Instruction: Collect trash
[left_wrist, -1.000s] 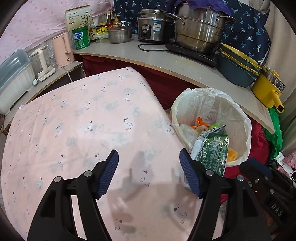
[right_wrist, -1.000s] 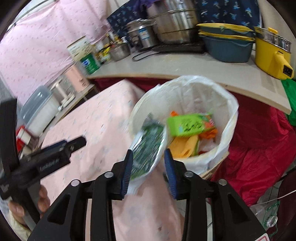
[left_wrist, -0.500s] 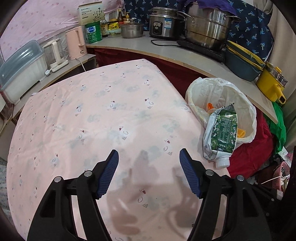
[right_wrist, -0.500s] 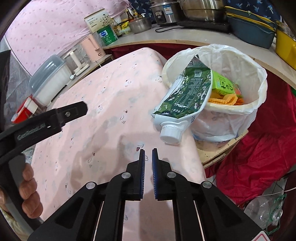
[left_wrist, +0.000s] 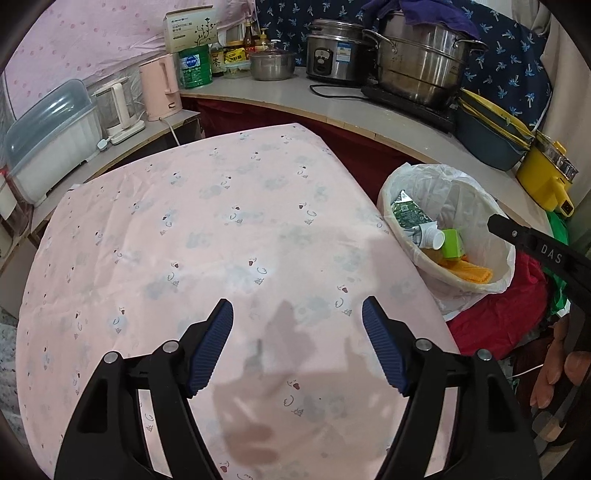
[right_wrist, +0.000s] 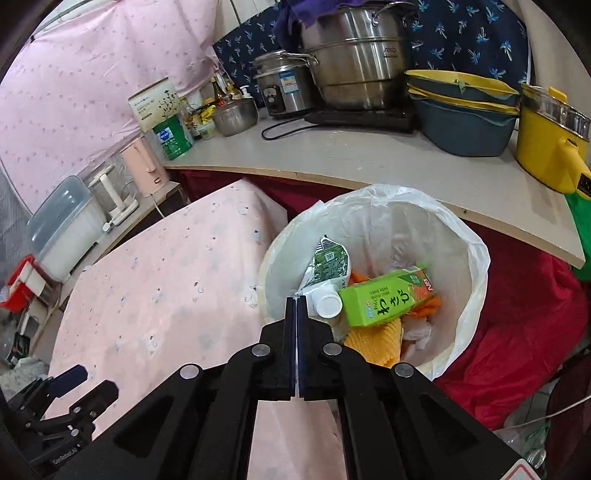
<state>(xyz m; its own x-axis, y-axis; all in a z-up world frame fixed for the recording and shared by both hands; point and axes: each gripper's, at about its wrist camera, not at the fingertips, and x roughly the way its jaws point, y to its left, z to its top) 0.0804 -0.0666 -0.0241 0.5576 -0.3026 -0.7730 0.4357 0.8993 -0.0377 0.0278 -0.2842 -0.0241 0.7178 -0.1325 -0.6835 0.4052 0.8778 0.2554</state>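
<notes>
**Trash in the bin, both grippers empty over a pink table**

A round bin lined with a white plastic bag (right_wrist: 476, 258) stands just beside the right edge of a table covered in pink patterned cloth (left_wrist: 221, 229). Inside the bin lie a crumpled green-and-white refill pouch with a white screw cap (right_wrist: 327, 271), a bright green drink carton (right_wrist: 388, 297) lying on its side against the pouch, and orange waffle-textured wrappers (right_wrist: 373, 341) beneath them. Some pale crumpled plastic sits at the bottom.

The right gripper (right_wrist: 296, 314) hangs above the near rim of the bin with its blue-padded fingers pressed together, holding nothing. The left gripper (left_wrist: 297, 345) hovers over the near part of the table, fingers spread wide and empty.

No loose trash shows on the visible stretch of the cloth, so the collecting looks close to finished or done. To finish well, it would make sense to scan the table edges and the floor before stopping, and to approach any remaining piece with fingers parted, since the right pair is now pressed together.

Behind, a grey counter (right_wrist: 369, 166) carries steel pots, a rice cooker and stacked basins.
</notes>
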